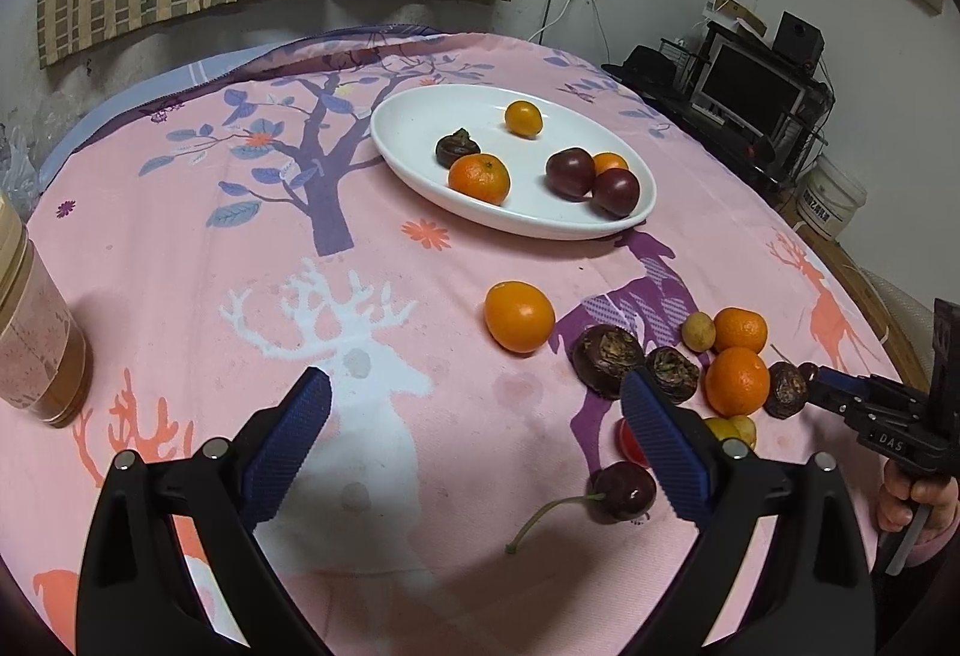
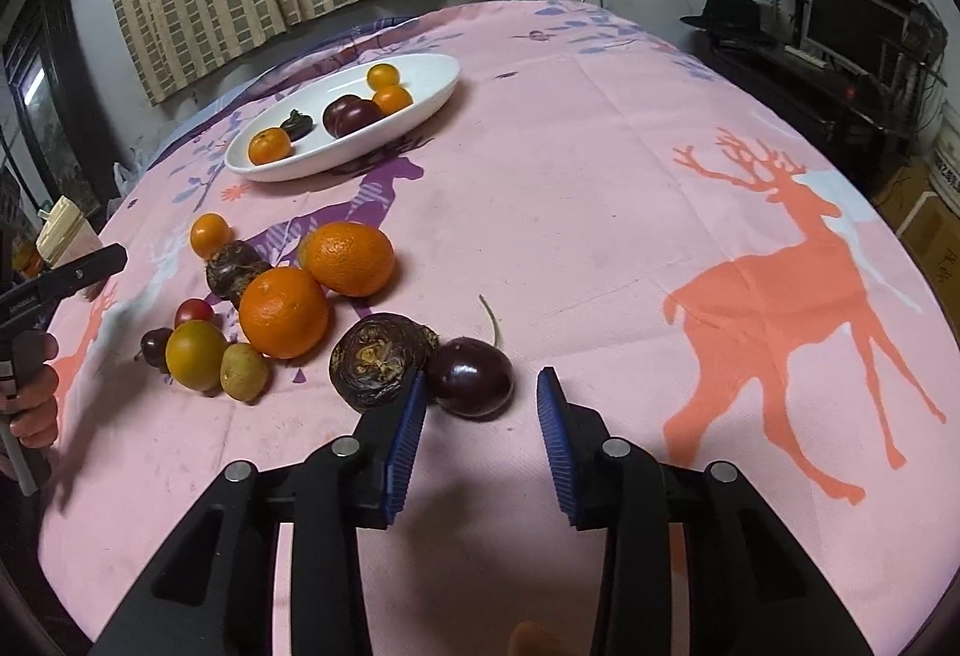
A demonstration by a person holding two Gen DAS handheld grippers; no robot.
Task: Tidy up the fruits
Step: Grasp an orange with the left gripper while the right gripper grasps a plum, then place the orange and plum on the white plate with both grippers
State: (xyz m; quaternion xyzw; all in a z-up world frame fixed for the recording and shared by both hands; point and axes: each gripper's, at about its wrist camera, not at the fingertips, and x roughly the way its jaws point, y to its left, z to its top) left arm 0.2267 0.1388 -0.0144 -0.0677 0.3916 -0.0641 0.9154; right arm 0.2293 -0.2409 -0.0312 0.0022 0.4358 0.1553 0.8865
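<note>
A white oval plate (image 1: 420, 158) (image 2: 432, 74) at the back holds several fruits: oranges, dark plums and a water chestnut. Loose fruit lies on the pink cloth in front: oranges (image 2: 283, 312), water chestnuts (image 2: 378, 361), small yellow fruits (image 2: 243, 371), a red tomato (image 2: 193, 311) and a stemmed cherry (image 1: 624, 493). My right gripper (image 2: 482, 401) is open low over the cloth, with a dark cherry (image 2: 470, 376) just between its fingertips. My left gripper (image 1: 477, 407) is open and empty, with the stemmed cherry beside its right finger (image 1: 666, 452). The right gripper also shows in the left wrist view (image 1: 840, 392).
A jar (image 1: 30, 332) stands at the cloth's left edge. A loose orange (image 1: 519, 315) lies between the plate and the pile. Beyond the table's right side are a monitor (image 1: 750, 86), a hat and a bucket. Curtains hang behind.
</note>
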